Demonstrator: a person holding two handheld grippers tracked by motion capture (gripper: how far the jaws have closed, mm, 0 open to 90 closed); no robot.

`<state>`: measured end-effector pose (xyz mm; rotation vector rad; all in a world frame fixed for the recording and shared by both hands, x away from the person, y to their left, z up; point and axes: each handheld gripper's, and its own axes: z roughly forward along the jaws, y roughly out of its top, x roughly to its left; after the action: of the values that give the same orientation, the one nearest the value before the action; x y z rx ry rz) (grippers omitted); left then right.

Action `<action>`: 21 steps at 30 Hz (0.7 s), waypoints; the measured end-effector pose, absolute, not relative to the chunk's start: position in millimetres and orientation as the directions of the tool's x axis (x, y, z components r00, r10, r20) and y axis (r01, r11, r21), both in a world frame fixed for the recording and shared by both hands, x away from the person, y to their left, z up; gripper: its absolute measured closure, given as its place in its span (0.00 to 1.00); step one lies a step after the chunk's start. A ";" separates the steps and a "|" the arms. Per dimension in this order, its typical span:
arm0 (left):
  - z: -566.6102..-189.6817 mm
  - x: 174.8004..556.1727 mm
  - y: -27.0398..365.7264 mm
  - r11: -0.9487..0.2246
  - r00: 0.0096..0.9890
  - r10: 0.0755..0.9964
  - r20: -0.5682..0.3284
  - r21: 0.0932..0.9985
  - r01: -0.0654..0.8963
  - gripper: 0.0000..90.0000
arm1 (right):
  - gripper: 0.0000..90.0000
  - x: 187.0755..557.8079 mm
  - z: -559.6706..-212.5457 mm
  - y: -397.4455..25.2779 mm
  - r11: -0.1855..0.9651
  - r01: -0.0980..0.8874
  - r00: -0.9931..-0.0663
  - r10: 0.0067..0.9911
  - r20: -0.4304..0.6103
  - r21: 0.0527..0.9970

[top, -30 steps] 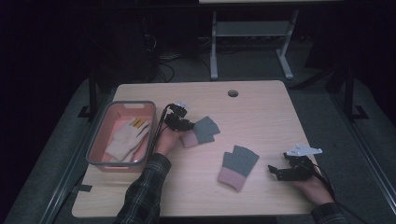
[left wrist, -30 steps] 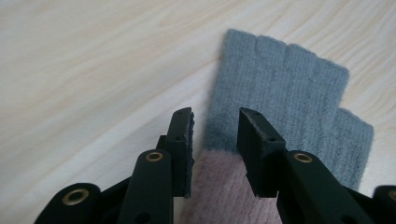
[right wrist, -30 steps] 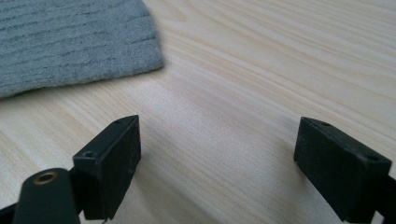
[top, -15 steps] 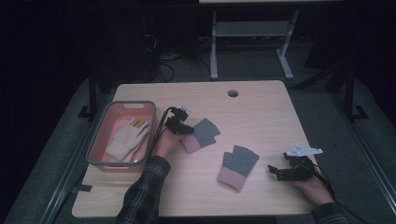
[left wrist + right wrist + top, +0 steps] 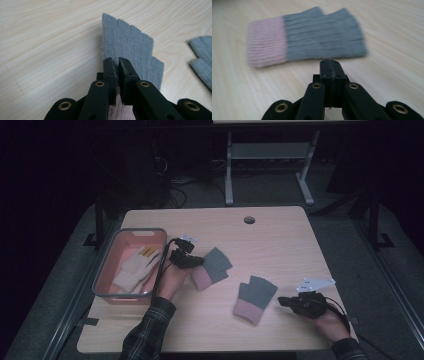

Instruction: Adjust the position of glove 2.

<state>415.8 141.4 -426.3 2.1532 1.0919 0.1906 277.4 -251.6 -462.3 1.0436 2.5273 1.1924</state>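
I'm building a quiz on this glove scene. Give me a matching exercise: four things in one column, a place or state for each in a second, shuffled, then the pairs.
Things:
1. left gripper
2. right gripper
3. cream glove
4. near grey glove

Places or states:
A. lies in the pink bin
B. flat on the table, untouched
C. shut, holding nothing
D. shut on the far grey glove

Pairs: 1-D, 2-C, 3-A, 4-B
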 end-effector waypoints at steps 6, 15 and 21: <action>-418.8 407.1 140.7 -0.385 0.643 0.745 -0.178 0.672 0.632 0.94 | 1.00 278.6 -466.1 -227.0 0.480 0.520 -0.782 0.600 0.169 0.706; -412.1 401.4 138.3 -0.365 0.649 0.736 -0.193 0.694 0.620 0.95 | 1.00 285.4 -468.4 -191.2 0.520 0.499 -0.810 0.565 0.160 0.693; -407.9 399.9 133.3 -0.351 0.654 0.733 -0.189 0.717 0.602 0.95 | 1.00 289.8 -468.7 -174.6 0.533 0.487 -0.821 0.551 0.153 0.692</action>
<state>399.9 133.3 -407.9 2.0714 1.0330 0.2086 289.8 -174.6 -468.7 0.9076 2.6761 1.1672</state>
